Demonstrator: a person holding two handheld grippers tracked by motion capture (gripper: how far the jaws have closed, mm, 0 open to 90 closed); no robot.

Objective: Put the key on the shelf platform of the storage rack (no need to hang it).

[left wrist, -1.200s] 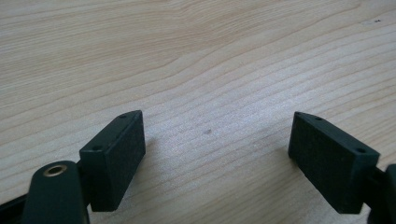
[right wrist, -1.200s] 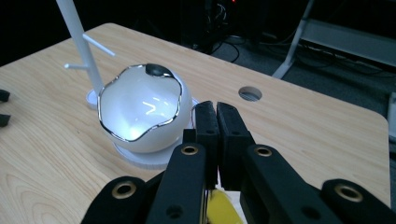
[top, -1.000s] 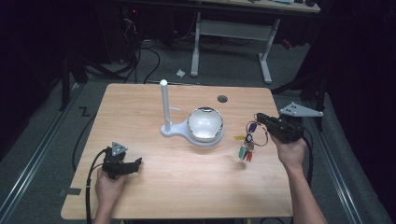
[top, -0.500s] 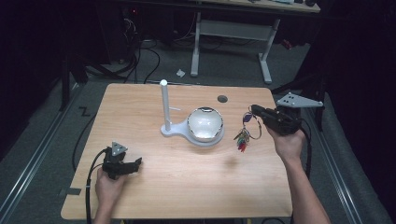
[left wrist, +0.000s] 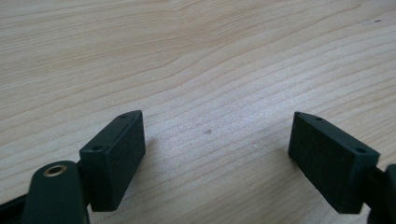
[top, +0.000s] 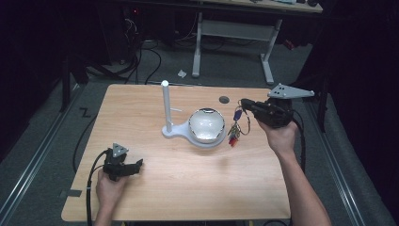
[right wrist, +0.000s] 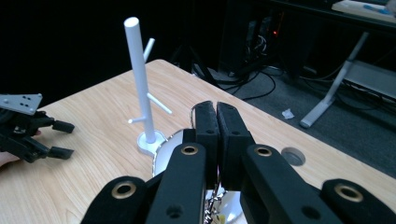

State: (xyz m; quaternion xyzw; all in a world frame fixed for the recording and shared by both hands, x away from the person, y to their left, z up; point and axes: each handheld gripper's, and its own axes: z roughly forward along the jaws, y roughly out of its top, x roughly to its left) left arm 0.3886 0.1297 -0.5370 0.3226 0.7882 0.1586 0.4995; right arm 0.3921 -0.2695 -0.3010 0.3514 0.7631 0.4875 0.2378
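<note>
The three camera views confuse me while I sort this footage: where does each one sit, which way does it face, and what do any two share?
High view: above the person's side, facing forward and down on the light wooden table; both forearms enter from below.
Left gripper view: rides the left tongs, facing down at bare wood between their spread black jaws.
Right gripper view: rides the right tongs, jaws together, facing across the table.
Shared: high and right gripper views both show the white branched post stand and the bunch of keys with coloured tags.

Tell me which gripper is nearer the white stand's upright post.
Right. The right gripper, shut on the bunch of keys, hangs just past the bowl-shaped tray from the post; the left gripper rests open at the table's near left edge.
</note>
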